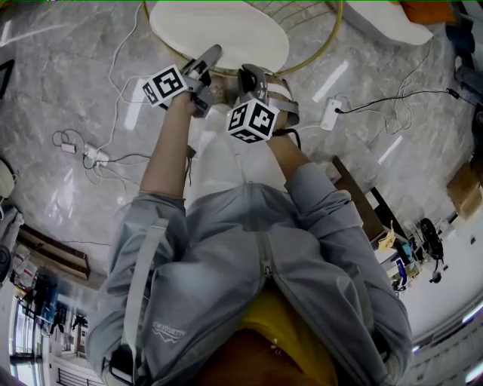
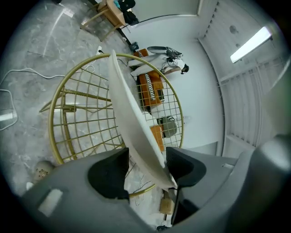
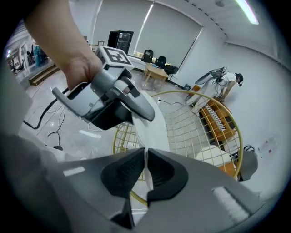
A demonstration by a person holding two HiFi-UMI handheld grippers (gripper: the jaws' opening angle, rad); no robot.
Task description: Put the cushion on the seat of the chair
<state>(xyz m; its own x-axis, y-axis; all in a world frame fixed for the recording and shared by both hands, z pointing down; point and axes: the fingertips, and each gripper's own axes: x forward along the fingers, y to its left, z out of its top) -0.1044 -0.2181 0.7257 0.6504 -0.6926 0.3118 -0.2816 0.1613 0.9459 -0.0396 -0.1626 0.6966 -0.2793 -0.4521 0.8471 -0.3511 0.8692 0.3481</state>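
The white round cushion (image 1: 219,30) hangs edge-up over the gold wire chair (image 1: 317,53). My right gripper (image 3: 146,157) is shut on the cushion's thin near edge (image 3: 152,129), with the chair's wire seat (image 3: 200,132) behind it. My left gripper (image 2: 145,157) stands open. The cushion's rim (image 2: 132,118) runs between its jaws: it lies against the right one and clear of the left one. In the head view both grippers, left (image 1: 207,64) and right (image 1: 253,75), sit side by side at the cushion's near edge. The right gripper view also shows the left gripper (image 3: 136,116) at the cushion.
The chair (image 2: 82,113) stands on a grey marble floor. Cables and a power strip (image 1: 94,154) lie at the left, another strip (image 1: 330,113) at the right. A second white cushion (image 1: 385,22) lies at the far right. A person (image 3: 223,82) bends over an orange bench behind.
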